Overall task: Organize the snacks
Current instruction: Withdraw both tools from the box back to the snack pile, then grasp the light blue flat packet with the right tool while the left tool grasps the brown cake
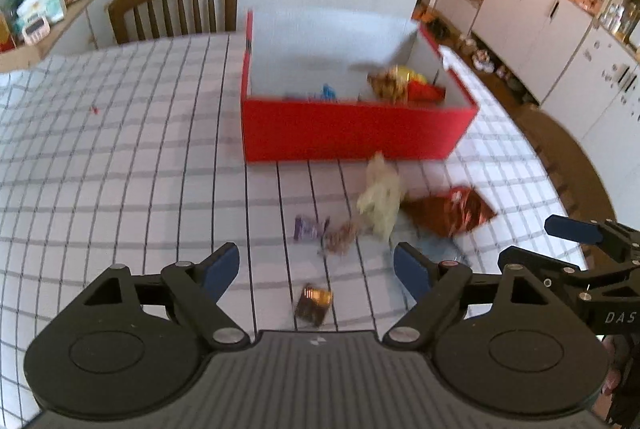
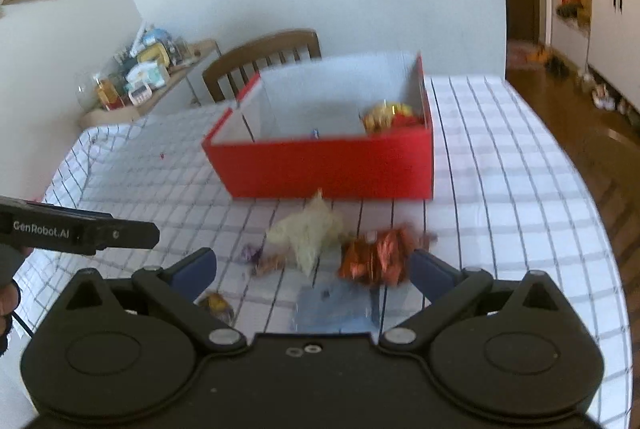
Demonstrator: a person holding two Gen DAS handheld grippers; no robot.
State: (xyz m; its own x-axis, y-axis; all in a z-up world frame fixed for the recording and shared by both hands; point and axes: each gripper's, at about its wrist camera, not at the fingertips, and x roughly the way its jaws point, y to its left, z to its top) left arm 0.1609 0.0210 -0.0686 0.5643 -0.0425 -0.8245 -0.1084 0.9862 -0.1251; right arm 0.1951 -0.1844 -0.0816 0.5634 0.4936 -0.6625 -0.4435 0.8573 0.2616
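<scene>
A red box (image 1: 352, 129) (image 2: 332, 169) stands open on the checked tablecloth, with yellow and red packets (image 1: 404, 85) and a small blue item (image 1: 329, 92) inside. In front of it lie a pale yellow bag (image 1: 380, 201) (image 2: 308, 233), a red-brown crinkled bag (image 1: 448, 211) (image 2: 376, 259), a purple wrapper (image 1: 306, 227), a small brown wrapper (image 1: 340, 237), a gold-brown candy (image 1: 314, 303) (image 2: 216, 303) and a clear bluish packet (image 2: 336, 305). My left gripper (image 1: 316, 261) hangs open above the small wrappers. My right gripper (image 2: 312, 263) is open over the bluish packet and the red-brown bag. Neither holds anything.
A wooden chair (image 1: 176, 5) stands behind the table, beside a cluttered shelf (image 1: 40, 9). White cabinets (image 1: 540, 9) line the room at right, and the table's rounded edge (image 2: 592, 229) drops off there. The left tool's black body (image 2: 80, 231) shows in the right wrist view.
</scene>
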